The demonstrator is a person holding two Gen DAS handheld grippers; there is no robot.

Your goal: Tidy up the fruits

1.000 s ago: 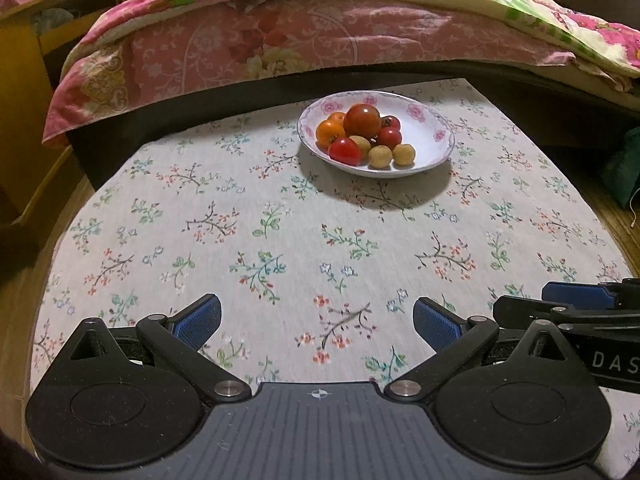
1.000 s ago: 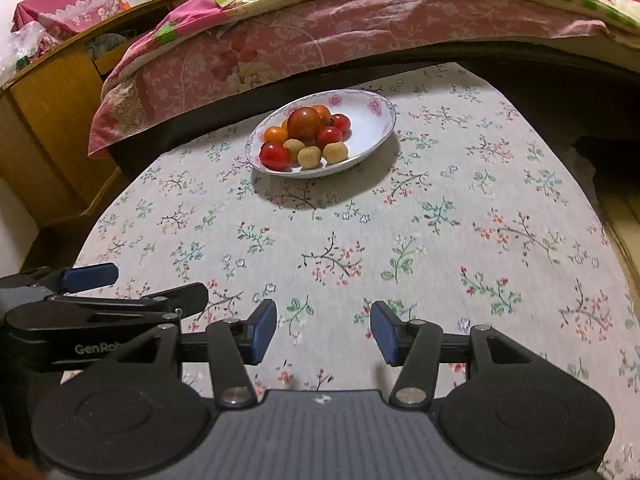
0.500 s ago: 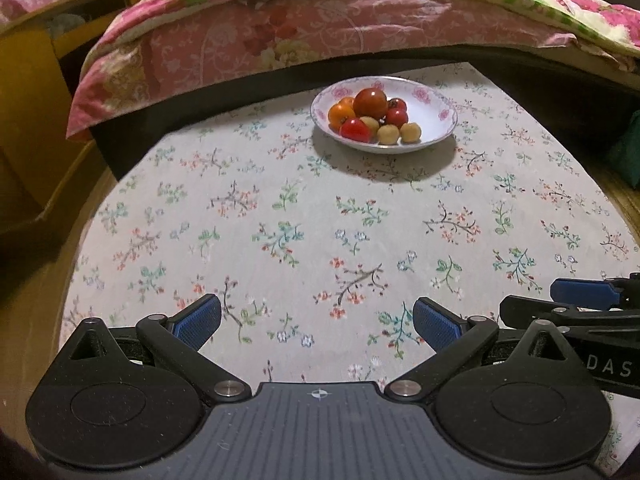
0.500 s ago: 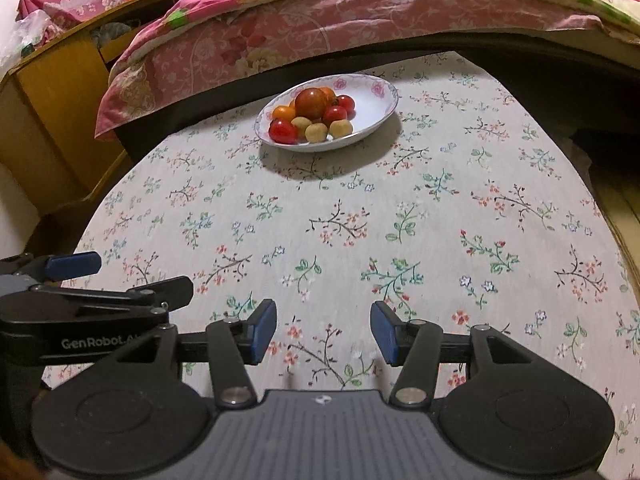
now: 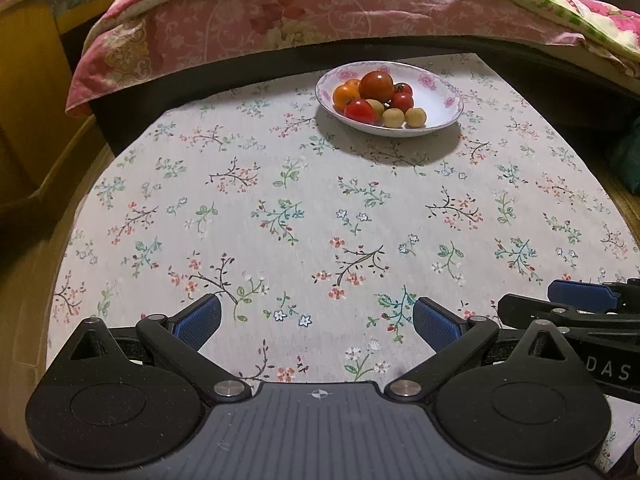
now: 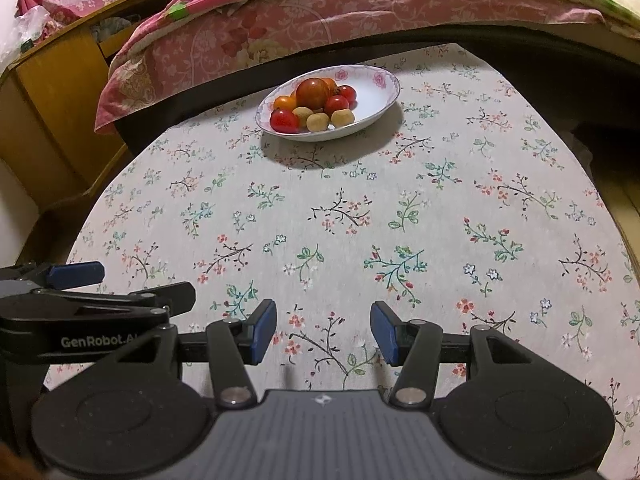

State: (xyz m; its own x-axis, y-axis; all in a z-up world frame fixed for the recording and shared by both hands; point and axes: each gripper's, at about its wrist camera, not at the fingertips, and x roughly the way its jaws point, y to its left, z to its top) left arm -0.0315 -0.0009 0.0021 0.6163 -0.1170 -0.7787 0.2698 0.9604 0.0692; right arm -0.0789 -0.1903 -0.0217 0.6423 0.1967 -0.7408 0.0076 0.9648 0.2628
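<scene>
A white plate with a pink flower rim (image 5: 440, 94) (image 6: 378, 90) stands at the far side of the table. It holds a heap of fruit: a large tomato (image 5: 376, 85) (image 6: 313, 93), an orange fruit (image 5: 345, 95), smaller red tomatoes (image 5: 359, 111) (image 6: 284, 121) and small pale round fruits (image 5: 393, 117) (image 6: 318, 121). My left gripper (image 5: 316, 320) hovers open over the near part of the cloth, nothing between its blue pads. My right gripper (image 6: 323, 332) is beside it, also open and holding nothing, its gap narrower. Both are well short of the plate.
A flowered tablecloth (image 5: 320, 208) covers the table. Behind the plate runs a bed with a pink floral quilt (image 5: 280, 12). A wooden cabinet (image 6: 52, 92) stands at the left. Each gripper shows at the edge of the other's view: right gripper (image 5: 580, 304), left gripper (image 6: 80, 288).
The plate has slid a little higher in both views, as both grippers shifted slightly. The jaws keep the same gaps and the fruit has not moved.
</scene>
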